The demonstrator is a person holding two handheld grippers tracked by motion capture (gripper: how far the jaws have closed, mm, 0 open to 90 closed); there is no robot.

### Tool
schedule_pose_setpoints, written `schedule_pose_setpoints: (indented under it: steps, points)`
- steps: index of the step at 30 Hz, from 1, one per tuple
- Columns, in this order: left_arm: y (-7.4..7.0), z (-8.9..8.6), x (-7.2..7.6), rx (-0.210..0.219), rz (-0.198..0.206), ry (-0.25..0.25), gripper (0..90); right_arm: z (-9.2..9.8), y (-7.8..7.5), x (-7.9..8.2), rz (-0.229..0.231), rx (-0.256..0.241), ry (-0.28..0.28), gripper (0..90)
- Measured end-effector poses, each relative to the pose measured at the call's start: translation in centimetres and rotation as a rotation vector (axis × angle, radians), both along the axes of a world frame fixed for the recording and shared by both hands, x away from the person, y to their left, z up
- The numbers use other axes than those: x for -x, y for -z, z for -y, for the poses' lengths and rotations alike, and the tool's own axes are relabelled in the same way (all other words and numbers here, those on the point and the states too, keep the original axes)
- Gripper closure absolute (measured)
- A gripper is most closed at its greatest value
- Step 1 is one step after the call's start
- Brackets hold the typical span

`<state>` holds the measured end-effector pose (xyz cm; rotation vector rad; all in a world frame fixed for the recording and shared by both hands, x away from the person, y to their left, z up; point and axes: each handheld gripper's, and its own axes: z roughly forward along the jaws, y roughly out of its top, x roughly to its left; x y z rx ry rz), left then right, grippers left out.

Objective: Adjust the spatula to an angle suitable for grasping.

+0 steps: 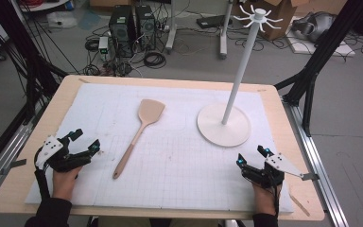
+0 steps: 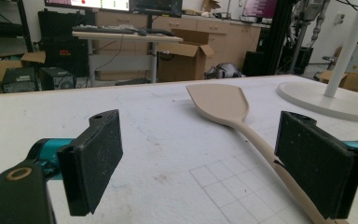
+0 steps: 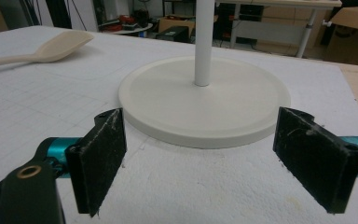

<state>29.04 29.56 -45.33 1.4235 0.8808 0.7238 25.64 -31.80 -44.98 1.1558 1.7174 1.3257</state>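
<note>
The high view looks forward and down over the whole surface (image 1: 179,189); both gripper views skim low, sharing the wooden spatula (image 2: 223,105) and stand base (image 3: 205,102).

A light tan spatula (image 1: 139,133) is seen on a white mat (image 1: 179,161) marked with thin grey squares. The stand (image 1: 224,125) is white. Both claws are coloured black and blue.

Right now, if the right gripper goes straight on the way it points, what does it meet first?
Most likely the round base of the white stand. It lies directly ahead of the open right gripper, between the lines of its jaws, with bare white mat before it. The exact gap is hard to judge.
</note>
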Motion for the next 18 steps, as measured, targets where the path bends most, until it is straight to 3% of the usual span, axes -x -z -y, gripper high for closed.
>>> schedule_pose_setpoints:
  steps: [11,18]
  points:
    - [-0.06,0.07,-0.16,-0.008,-0.019,-0.008,15.9,0.15,0.00,-0.07,0.001,-0.004,-0.001,16.2]
    - [-0.12,0.02,-0.35,0.009,-0.039,-0.022,15.7,0.07,0.00,-0.03,-0.003,-0.004,0.002,16.2]
